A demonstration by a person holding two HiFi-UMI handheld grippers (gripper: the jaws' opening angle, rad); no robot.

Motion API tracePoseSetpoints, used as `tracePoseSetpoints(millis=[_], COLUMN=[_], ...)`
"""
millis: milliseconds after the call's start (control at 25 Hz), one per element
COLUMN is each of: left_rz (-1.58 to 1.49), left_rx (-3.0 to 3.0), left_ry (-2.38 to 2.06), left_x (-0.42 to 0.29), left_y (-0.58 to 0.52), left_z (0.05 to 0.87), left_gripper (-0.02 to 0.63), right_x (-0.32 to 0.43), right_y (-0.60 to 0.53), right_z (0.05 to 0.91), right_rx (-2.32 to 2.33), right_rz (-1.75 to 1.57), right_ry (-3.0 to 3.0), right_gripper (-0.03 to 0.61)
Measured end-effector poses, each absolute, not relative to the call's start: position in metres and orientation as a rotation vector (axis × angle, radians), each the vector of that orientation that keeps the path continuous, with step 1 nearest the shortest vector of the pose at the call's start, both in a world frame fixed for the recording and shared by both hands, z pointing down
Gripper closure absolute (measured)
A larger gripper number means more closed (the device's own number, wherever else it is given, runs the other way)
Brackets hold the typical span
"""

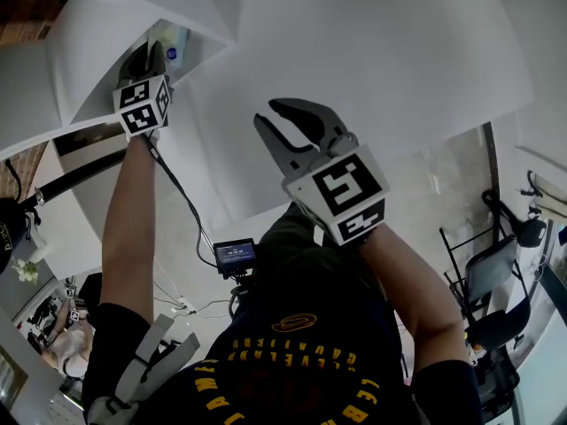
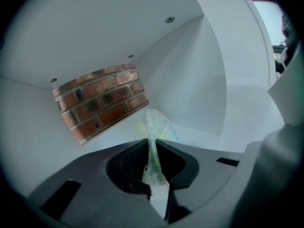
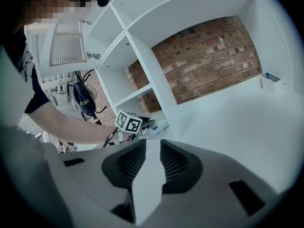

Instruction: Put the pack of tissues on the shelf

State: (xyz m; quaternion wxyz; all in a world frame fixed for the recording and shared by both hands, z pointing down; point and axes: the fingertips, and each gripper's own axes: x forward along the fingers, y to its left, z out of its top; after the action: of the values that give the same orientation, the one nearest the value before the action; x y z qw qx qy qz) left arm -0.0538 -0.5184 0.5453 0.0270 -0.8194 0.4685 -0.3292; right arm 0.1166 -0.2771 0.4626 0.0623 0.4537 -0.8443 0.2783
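Observation:
The pack of tissues (image 2: 154,125) is pale with a faint yellow-green print. My left gripper (image 2: 152,144) is shut on its thin near edge, deep inside a white shelf compartment (image 2: 190,89) with a brick back wall. In the head view that left gripper (image 1: 146,65) reaches up and left into the shelf, the pack (image 1: 170,42) just past its jaws. From the right gripper view, the pack (image 3: 159,126) shows low in the compartment beyond the left gripper's marker cube (image 3: 129,123). My right gripper (image 1: 270,113) hangs before the white shelf front, open by a narrow gap, with nothing in it.
The white shelf unit (image 3: 142,46) has several compartments backed by red brick (image 3: 209,56). A small white container (image 3: 270,78) stands at the far right of the wide shelf board. A small screen (image 1: 235,255) and black chair frames (image 1: 496,273) are on the floor below.

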Motion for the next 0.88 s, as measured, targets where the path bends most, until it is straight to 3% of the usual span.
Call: tracePoseSetpoints(millis=[200, 520, 880], left_rz=[-1.029, -0.965, -0.788], left_rx=[-2.546, -2.606, -2.679], left_ry=[1.453, 1.533, 1.625], left_x=[-0.054, -0.058, -0.080], left_y=[-0.515, -0.506, -0.465], left_z=[0.549, 0.536, 0.502], left_gripper=[0.564, 0.394, 0.367], right_x=[0.110, 0.108, 0.101], right_y=[-0.273, -0.265, -0.253], right_z=[0.462, 0.459, 0.464], right_rx=[1.338, 1.336, 1.314], right_rz=[0.843, 0.847, 0.878], right_ry=[-2.569, -2.582, -2.569], right_gripper=[0.505, 0.505, 0.505])
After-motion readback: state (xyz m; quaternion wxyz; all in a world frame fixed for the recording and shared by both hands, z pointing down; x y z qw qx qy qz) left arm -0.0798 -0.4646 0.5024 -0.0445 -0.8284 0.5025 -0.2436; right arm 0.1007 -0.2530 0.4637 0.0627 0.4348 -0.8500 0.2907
